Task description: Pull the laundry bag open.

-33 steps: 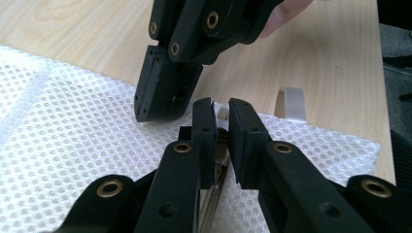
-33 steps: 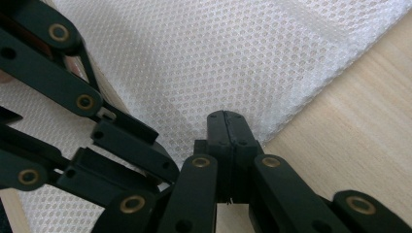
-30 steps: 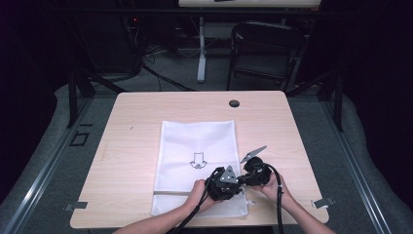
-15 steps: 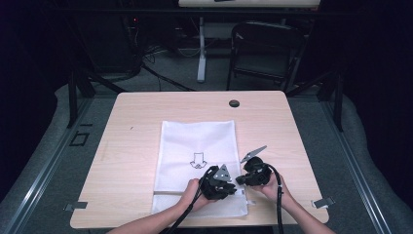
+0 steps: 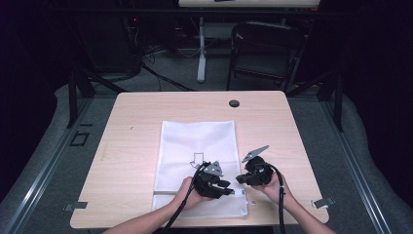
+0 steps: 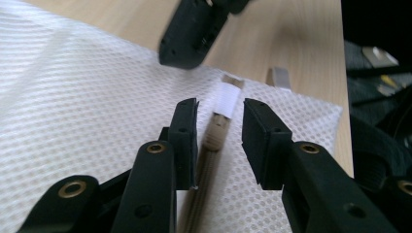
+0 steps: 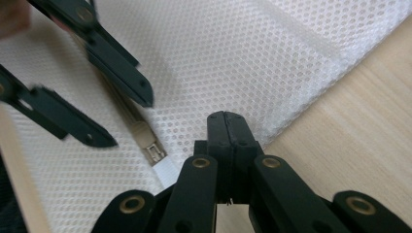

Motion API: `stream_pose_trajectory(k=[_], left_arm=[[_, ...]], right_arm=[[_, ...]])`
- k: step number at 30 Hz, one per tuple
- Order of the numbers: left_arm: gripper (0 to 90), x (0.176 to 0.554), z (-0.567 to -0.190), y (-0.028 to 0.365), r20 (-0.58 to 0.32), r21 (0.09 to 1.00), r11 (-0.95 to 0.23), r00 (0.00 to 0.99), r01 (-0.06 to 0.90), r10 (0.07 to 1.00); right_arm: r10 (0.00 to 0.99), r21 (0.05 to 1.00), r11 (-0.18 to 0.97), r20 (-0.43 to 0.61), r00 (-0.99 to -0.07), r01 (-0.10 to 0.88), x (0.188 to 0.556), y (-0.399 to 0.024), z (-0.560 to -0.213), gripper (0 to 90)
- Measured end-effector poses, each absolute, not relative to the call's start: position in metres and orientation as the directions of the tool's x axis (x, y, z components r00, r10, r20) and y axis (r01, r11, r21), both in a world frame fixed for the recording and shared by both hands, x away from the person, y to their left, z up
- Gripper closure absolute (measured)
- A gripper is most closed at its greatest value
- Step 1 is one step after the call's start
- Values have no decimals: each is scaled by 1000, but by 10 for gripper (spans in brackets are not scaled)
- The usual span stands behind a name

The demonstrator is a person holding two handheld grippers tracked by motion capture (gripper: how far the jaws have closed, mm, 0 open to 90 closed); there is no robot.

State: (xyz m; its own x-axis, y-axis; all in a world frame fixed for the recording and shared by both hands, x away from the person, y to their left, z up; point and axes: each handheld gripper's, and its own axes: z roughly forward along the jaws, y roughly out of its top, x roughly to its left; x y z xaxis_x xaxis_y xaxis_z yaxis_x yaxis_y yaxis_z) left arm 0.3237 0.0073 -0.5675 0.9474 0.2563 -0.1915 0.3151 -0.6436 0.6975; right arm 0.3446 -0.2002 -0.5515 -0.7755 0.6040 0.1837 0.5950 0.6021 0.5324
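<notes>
- Near the table's [image 5: 146, 122] six o'clock edge lies a white mesh bag [image 5: 197, 146], flat, its long side running toward twelve o'clock.
- Along the bag's near end runs a beige zipper [image 6: 206, 160]; its pull [image 7: 154, 151] sits by a white tab [image 6: 227, 99] close to the bag's corner, and whether the pull is metal or plastic is hard to tell.
- A black outline mark [image 5: 197, 157] is printed on the bag; the left gripper covers its lower part, so it cannot be read, and no lettering is legible.
- The left gripper [image 6: 219, 133] hovers just over the zipper with its jaws apart; they have just been opening, the zipper line lies between them, and the pads do not press on it.
- The right gripper [image 7: 227, 127] has its jaws closed tight together at the bag's edge, at about three o'clock from the left gripper; whether mesh is pinched between the pads cannot be made out.
- In the high view, both hands and gripper bodies hide the bag's near right corner.
- Toward twelve o'clock, a round black grommet [image 5: 234, 103] sits in the tabletop, well apart from the bag.
</notes>
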Motion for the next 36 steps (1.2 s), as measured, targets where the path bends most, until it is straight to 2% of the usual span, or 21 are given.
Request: stream_pose_trajectory(k=[4, 7, 9, 13, 17, 24, 33, 36], left_arm=[[658, 323, -574, 0, -171, 672, -680, 955, 292, 240], [750, 323, -575, -2, -140, 670, -689, 959, 275, 247], [807, 324, -576, -3, -158, 672, -687, 959, 278, 234], [819, 324, -575, -4, -146, 671, -695, 965, 258, 218], [823, 324, -576, -3, -146, 674, -691, 964, 262, 223], [825, 322, -576, -3, -145, 679, -684, 962, 268, 233], [828, 322, -575, -1, -151, 674, -684, 959, 277, 240], [828, 321, -575, -1, -147, 673, -684, 958, 280, 248]], right_arm=[[586, 488, 640, 188, -788, 593, 339, -200, -553, 900], [585, 472, 647, 196, -787, 598, 337, -198, -558, 900], [581, 467, 652, 199, -790, 597, 338, -197, -560, 900], [583, 474, 636, 223, -782, 609, 339, -197, -561, 900], [575, 471, 658, 190, -795, 588, 338, -196, -559, 900], [566, 466, 660, 208, -797, 590, 335, -197, -558, 900], [561, 464, 697, 124, -819, 547, 332, -193, -559, 900], [559, 466, 695, 129, -819, 548, 332, -194, -559, 900]])
